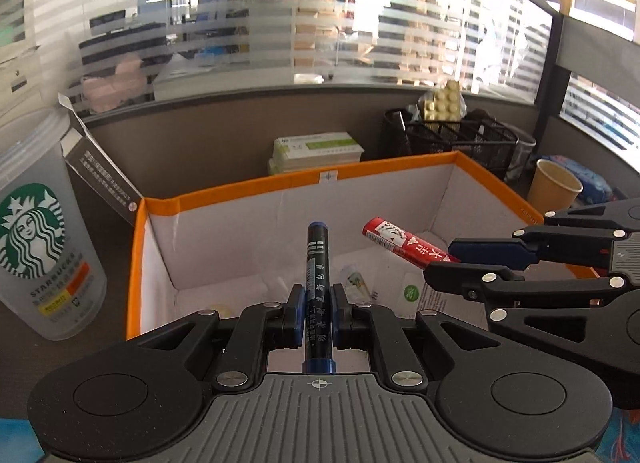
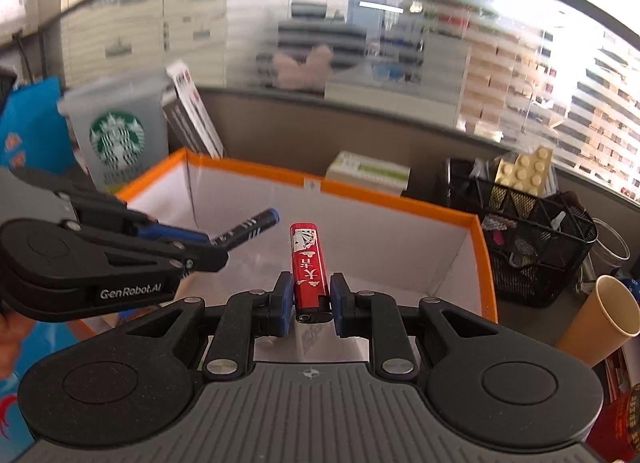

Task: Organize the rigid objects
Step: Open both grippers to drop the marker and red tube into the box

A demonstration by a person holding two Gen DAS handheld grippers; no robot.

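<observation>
While clamped in left gripper: black marker, blue ends, white Chinese print, poised over orange-rimmed box. Right gripper pinching red lighter, playing-card art, over same box. Beside box on grey desk: Starbucks cup, mesh organizer, paper cup. Frosted striped glass partition behind. "GenRobot.AI" printed on left gripper's body.
</observation>
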